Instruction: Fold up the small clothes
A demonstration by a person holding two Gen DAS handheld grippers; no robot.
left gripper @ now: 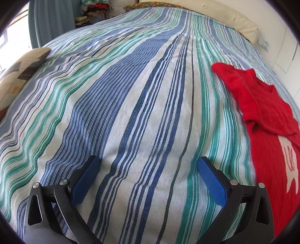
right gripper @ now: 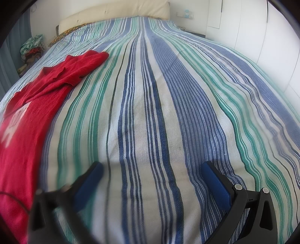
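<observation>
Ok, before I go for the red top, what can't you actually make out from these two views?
- Red top: its lower part is cut off by the right and bottom edges in the left wrist view, and by the left edge in the right wrist view.
- White print: partly covered by a fold of the top; blurred in the right wrist view.
- Right tool: its left finger is blurred by a smeared lens.
- Clothes pile: too small to identify.

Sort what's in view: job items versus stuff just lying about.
Job: red top on the striped bedspread; left gripper and right gripper, both open and empty.
Lying about: patterned cushion, clothes pile, headboard.
</observation>
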